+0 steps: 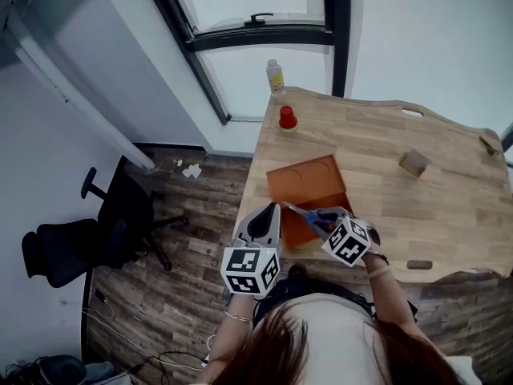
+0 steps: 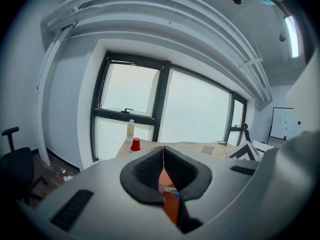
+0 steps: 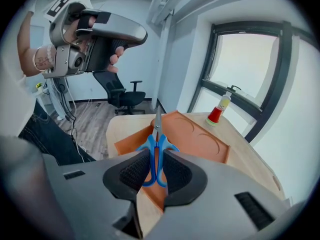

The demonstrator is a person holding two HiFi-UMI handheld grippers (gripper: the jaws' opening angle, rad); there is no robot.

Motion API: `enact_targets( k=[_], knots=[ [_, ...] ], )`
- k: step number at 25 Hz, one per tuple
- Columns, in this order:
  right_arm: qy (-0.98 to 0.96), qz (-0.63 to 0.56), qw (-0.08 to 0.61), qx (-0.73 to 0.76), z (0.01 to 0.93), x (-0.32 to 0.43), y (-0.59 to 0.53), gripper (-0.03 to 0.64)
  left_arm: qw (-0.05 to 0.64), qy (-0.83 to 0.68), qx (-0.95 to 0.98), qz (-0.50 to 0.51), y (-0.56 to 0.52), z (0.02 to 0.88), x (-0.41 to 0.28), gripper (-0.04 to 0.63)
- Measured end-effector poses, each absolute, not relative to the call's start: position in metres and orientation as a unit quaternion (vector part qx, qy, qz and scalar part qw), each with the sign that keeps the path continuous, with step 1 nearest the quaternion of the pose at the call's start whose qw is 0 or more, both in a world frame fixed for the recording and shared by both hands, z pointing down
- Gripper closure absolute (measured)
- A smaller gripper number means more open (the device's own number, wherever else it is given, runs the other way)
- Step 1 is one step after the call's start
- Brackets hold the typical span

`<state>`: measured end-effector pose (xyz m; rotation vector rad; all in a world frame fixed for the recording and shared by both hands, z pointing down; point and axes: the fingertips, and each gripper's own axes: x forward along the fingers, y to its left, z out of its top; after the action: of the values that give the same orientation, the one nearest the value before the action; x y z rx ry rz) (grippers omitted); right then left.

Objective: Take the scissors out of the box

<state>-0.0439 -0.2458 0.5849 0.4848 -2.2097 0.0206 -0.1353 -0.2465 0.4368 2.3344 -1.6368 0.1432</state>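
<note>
Your right gripper (image 3: 155, 159) is clamped on the blue-handled steel scissors (image 3: 156, 128), handles between the pads and blades pointing away over the open orange cardboard box (image 1: 304, 179). They look lifted out, so the removal step seems nearly done. Next, carry them sideways to bare wooden table (image 1: 449, 207) and lower them flat. Mind your left gripper (image 2: 163, 151), jaws together and empty, just beside the box. Farther off, well clear, are a small wooden block (image 1: 414, 163), a red cup (image 1: 287, 118) and a yellow-labelled bottle (image 1: 275, 76).
</note>
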Motion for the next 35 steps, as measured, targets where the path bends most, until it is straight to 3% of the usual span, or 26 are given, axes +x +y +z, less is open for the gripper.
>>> enact_targets(
  k=[18, 35],
  knots=[
    [-0.911, 0.04, 0.295, 0.286, 0.512, -0.026, -0.263, 0.506, 0.126, -0.561, 0.817, 0.048, -0.254, 0.423, -0.121, 0.575],
    [-0.914, 0.049, 0.226, 0.335, 0.471, -0.004, -0.272, 0.506, 0.087, -0.545, 0.832, 0.057, -0.259, 0.404, -0.107, 0.575]
  ],
)
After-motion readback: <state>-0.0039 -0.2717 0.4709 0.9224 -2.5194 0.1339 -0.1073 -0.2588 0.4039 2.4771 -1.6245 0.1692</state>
